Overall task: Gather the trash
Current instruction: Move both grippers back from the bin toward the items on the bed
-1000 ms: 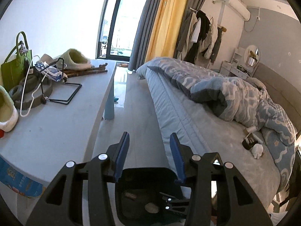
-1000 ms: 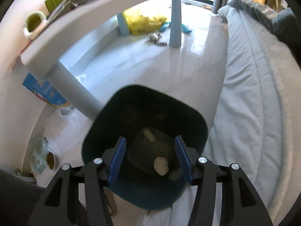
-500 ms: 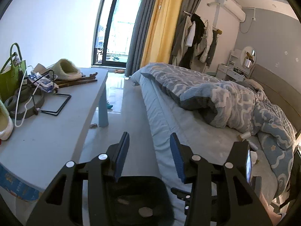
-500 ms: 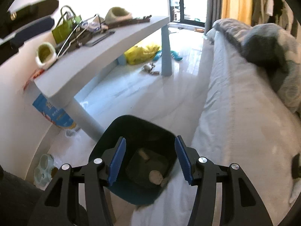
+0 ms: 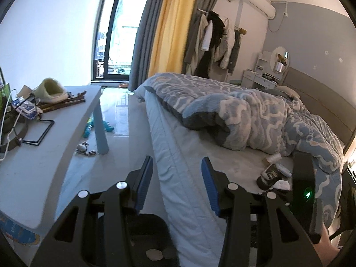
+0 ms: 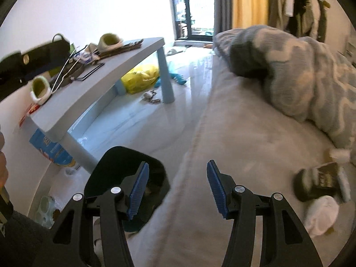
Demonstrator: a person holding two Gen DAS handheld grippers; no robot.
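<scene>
Both grippers have swung up from the dark bin (image 6: 124,178), now low between them beside the bed, scraps inside. The right gripper (image 6: 175,188) is spread and empty; the left gripper (image 5: 176,185) has just eased wider, gripping nothing. Ahead to the right on the mattress (image 6: 233,133) wait a black wrapper (image 6: 320,181) and white wad (image 6: 322,213). Wrapper print unreadable.
</scene>
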